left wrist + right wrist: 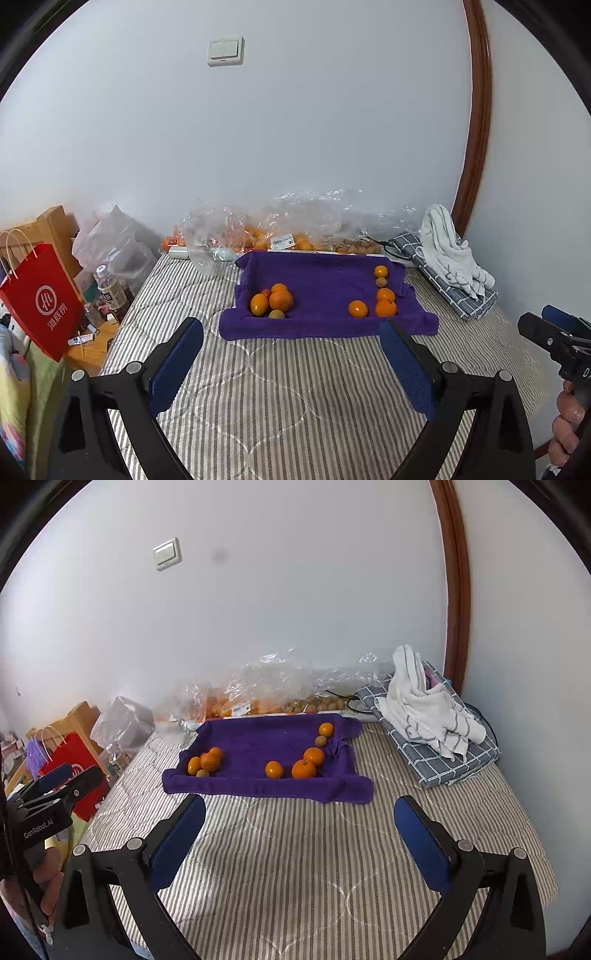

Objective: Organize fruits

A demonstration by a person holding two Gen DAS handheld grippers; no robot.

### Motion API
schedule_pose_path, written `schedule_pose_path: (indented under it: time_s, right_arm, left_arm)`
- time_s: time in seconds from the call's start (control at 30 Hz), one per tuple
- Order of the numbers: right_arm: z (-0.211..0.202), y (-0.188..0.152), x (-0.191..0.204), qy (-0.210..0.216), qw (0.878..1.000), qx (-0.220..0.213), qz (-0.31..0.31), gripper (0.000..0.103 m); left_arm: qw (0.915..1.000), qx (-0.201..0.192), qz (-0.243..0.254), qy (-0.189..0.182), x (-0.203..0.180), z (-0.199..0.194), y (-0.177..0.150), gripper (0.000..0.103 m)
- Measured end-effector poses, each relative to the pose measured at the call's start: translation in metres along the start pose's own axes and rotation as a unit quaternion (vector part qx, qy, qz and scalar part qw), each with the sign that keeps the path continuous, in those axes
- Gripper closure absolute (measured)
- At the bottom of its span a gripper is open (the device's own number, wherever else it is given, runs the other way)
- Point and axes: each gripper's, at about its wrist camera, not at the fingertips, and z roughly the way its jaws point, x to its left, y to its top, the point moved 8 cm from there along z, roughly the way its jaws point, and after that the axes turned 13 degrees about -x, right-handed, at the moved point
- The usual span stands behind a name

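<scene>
The left gripper [291, 354], black with blue pads, hangs with its jaws spread wide and empty above the grey-and-white striped quilted mattress [295, 387], short of the purple towel-lined tray [325, 280]. The right gripper [299, 830] is likewise released, nothing between its fingers. Inside the tray, a cluster of orange tangerines [280, 300] with one small brownish fruit, possibly a kiwi, sits at the left end; more tangerines [385, 308] line the right end. Behind the tray lie clear plastic bags of fruit [266, 232]; right of it, a white striped cloth [448, 247].
</scene>
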Motion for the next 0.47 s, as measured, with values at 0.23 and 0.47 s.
schedule_pose_path:
  time_s: [0.23, 0.47]
  right_arm:
    - [-0.0010, 0.0000, 0.0020, 0.003, 1.000, -0.003, -0.002, 0.002]
    - [-0.0011, -0.0007, 0.0015, 0.004, 1.000, -0.003, 0.001, 0.002]
  left_arm:
    - [1.0000, -0.001, 0.001, -0.003, 0.0001, 0.0011, 0.0014, 0.006]
    - [1.0000, -0.003, 0.002, -0.005, 0.0002, 0.0022, 0.0022, 0.006]
